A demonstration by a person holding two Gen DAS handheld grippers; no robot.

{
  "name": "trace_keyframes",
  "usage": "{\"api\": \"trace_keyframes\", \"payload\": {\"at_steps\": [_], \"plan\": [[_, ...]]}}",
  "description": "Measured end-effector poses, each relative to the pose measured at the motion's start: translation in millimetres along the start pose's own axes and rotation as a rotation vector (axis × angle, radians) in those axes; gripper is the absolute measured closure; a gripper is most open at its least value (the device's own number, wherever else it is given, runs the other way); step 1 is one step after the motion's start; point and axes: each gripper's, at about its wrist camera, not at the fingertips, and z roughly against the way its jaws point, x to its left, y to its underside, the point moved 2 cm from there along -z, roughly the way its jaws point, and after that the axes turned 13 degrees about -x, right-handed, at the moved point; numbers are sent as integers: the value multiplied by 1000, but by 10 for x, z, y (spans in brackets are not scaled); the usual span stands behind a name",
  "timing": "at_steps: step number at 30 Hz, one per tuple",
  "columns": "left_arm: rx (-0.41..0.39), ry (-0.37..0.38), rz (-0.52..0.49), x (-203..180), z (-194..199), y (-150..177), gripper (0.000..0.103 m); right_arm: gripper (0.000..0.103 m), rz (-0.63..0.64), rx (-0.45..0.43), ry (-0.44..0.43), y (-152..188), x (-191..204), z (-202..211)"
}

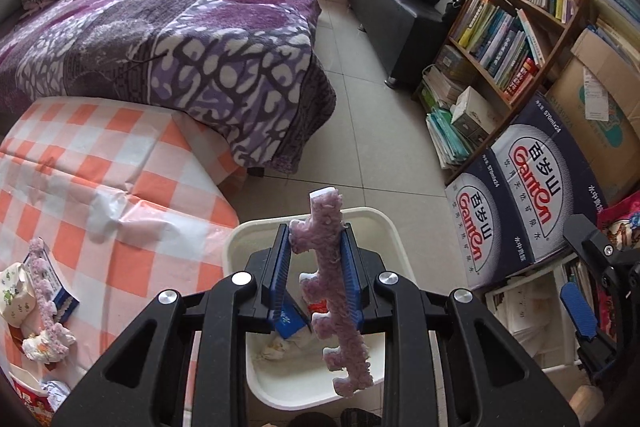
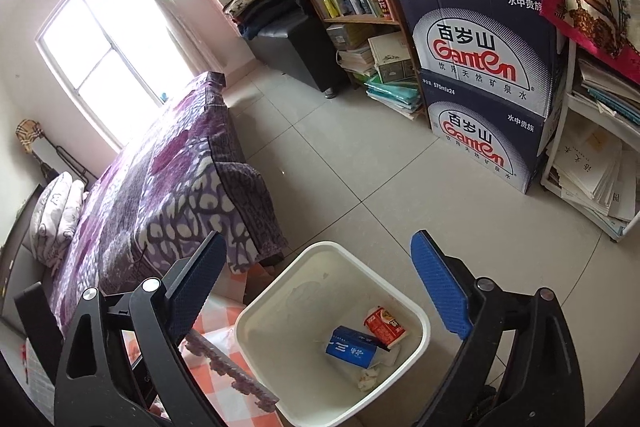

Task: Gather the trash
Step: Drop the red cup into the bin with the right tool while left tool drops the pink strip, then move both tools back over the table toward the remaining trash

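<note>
Left tongs (image 1: 316, 267) clamped on upright purple foam strip (image 1: 334, 291) (over bin (image 1: 372, 223)); right tongs (image 2: 320, 291) wide.

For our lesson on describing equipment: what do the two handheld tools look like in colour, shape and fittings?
Both match. The left tool has glossy black linkage arms with cut-out slots, round silver pivot bolts, and two flat fingers faced with ribbed blue pads. The right tool shows the same black frame, silver bolts and textured blue pads. No cables, lettering or sleeves are visible.
</note>
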Motion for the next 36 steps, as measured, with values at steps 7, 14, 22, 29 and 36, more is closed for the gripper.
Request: {"api": "trace_keyframes", "payload": {"at_steps": [7,14,22,29,36], "plan": [[4,45,56,49,51,1,36,13,-1,-70,-13,-52,14,131],[33,-18,86,434,138,163,31,9,74,-49,-73,119,254,152],[52,-162,94,1105,357,399,30,7,172,52,-115,457,590,90],[118,-282,81,1806,667,633,29,7,257,168,-160,825,933,40],[198,-381,45,2478,1073,800,26,7,388,272,-246,1232,1375,96]]}}
